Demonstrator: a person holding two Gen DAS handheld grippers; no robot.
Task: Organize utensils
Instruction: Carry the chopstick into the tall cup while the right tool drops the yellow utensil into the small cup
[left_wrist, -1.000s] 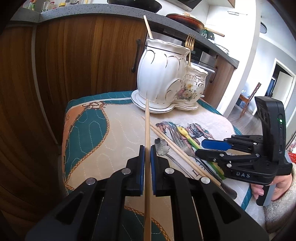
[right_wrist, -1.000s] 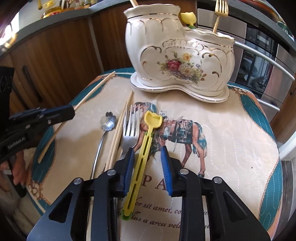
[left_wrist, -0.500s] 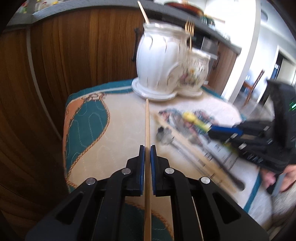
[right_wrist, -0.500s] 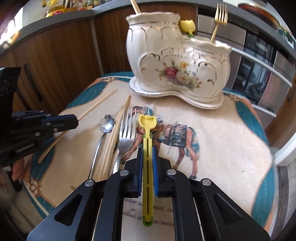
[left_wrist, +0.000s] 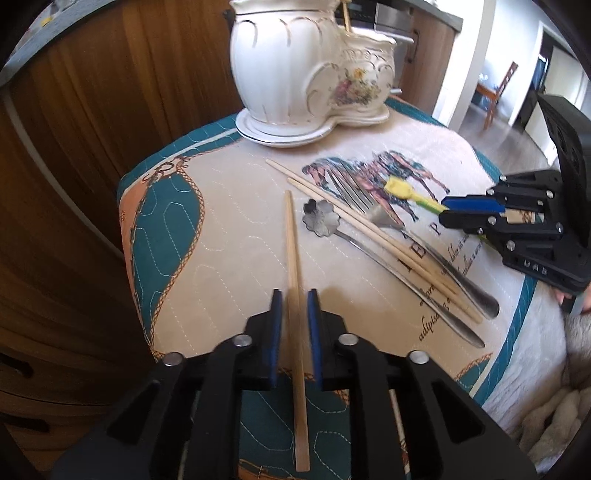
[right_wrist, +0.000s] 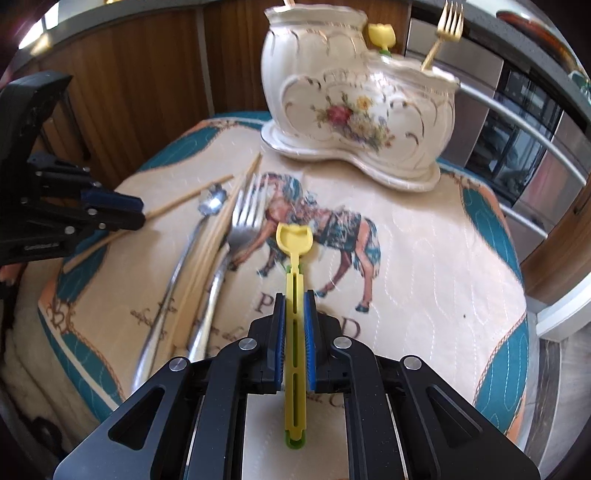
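My left gripper (left_wrist: 295, 295) straddles a single wooden chopstick (left_wrist: 293, 251) that seems to rest on the quilted horse-print mat (left_wrist: 221, 240). Its jaws are opening, with a gap showing on each side of the stick. My right gripper (right_wrist: 294, 295) is shut on the slotted handle of a yellow plastic spoon (right_wrist: 294, 240), whose bowl points at the white floral ceramic holder (right_wrist: 351, 103). On the mat between the grippers lie a pair of chopsticks (left_wrist: 351, 210), a steel fork (left_wrist: 388, 218) and a flower-headed spoon (left_wrist: 320, 218).
The holder (left_wrist: 295, 66) stands on its saucer at the mat's far edge, with a gold fork (right_wrist: 445, 26), a yellow tulip-topped utensil (right_wrist: 382, 35) and a stick in it. Wooden cabinet doors stand behind it and an oven front to the right. A fluffy white cover lies under the mat.
The left jaws have parted from the chopstick and the left view has tipped downward. The right jaws, open around the yellow spoon's handle a second ago, have closed on it.
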